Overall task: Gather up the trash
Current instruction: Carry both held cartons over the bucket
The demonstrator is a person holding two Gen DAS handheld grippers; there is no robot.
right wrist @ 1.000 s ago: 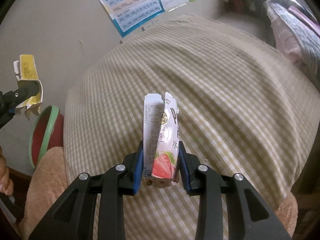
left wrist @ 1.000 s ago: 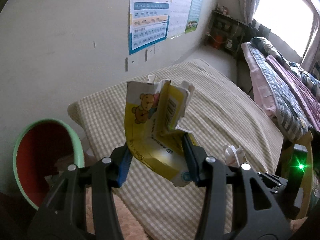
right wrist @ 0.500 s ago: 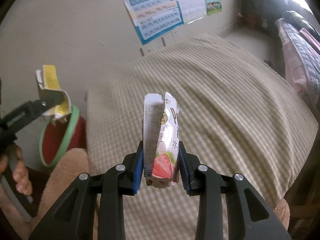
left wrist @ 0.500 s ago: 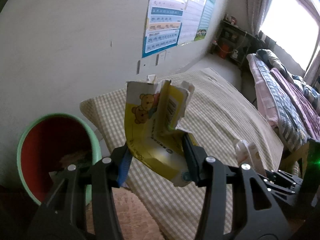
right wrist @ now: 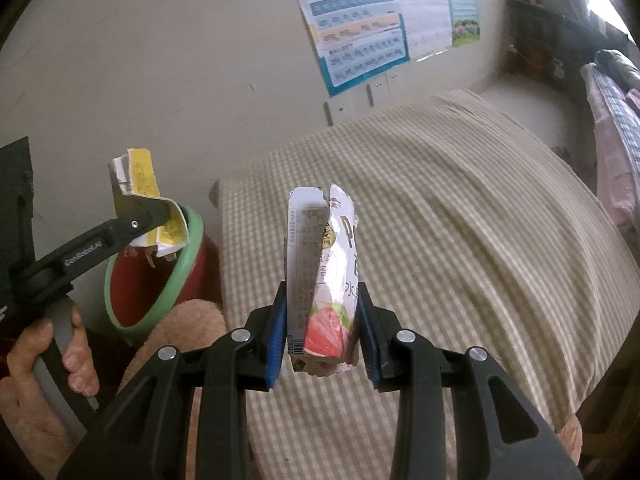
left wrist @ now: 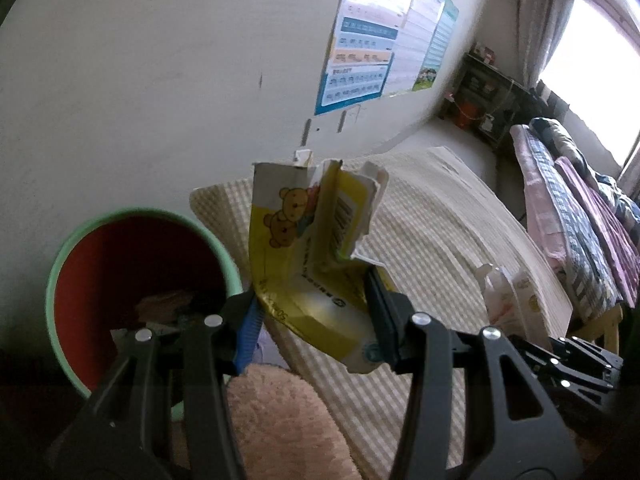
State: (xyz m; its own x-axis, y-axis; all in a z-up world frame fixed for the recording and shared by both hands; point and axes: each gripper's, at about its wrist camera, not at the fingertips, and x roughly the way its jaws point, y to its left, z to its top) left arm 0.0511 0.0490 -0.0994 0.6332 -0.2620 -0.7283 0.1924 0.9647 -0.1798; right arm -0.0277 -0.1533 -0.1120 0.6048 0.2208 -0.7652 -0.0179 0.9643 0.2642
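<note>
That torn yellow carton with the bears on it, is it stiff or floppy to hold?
The yellow bear carton probably holds its shape somewhat: pinched in the left gripper, its torn flaps stand up rather than droop. It is likely light and empty, since it is ripped open and creased. It looks easily crushed, so dropped into the bin it may flutter rather than fall straight.

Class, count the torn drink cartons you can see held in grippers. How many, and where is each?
2. The yellow carton sits in the left gripper, near the bin. The strawberry carton sits in the right gripper, above the bed. The bin may hide more.
</note>
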